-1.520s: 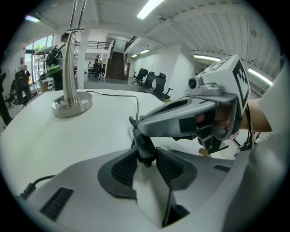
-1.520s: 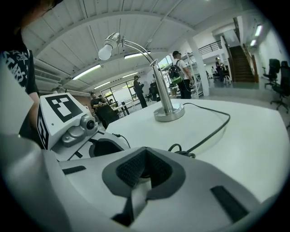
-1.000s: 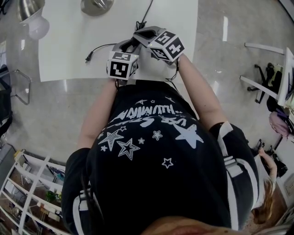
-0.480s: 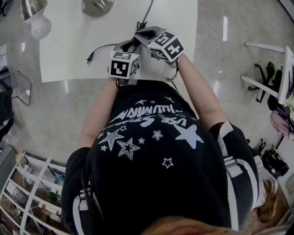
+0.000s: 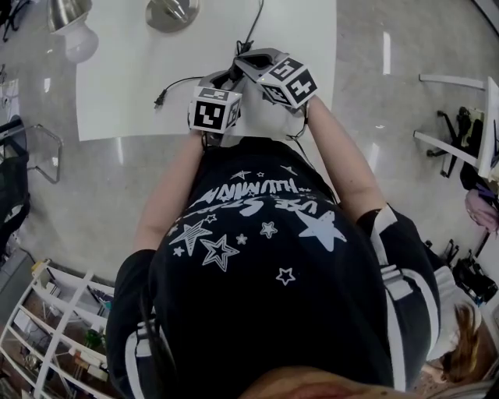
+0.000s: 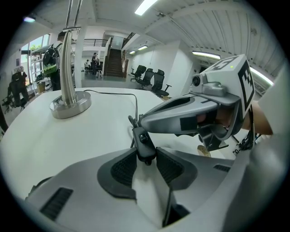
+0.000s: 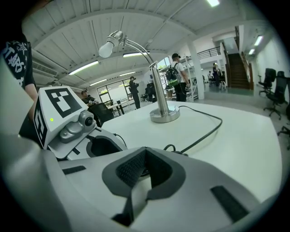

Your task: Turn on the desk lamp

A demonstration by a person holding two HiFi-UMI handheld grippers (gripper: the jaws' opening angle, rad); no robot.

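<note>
The desk lamp stands at the table's far left, with a round metal base [image 5: 170,13] and a curved neck to a white bulb [image 7: 106,49]. Its black cord [image 7: 201,133] runs back to a small black inline switch [image 6: 144,144]. My left gripper [image 6: 146,153] is shut on that switch, pads pressing its sides. My right gripper [image 6: 146,121] reaches in from the right, its tips meeting just over the switch's top. In the right gripper view its jaws [image 7: 144,156] are closed and hide the switch. Both grippers sit together near the table's front edge [image 5: 234,70].
The cord's loose plug [image 5: 161,100] lies on the white table [image 5: 125,86] left of the grippers. Chairs [image 5: 452,144] and shelving [image 5: 54,327] stand on the floor around. People stand beyond the table in the right gripper view.
The head view has shifted a little. Both grippers keep their places at the switch.
</note>
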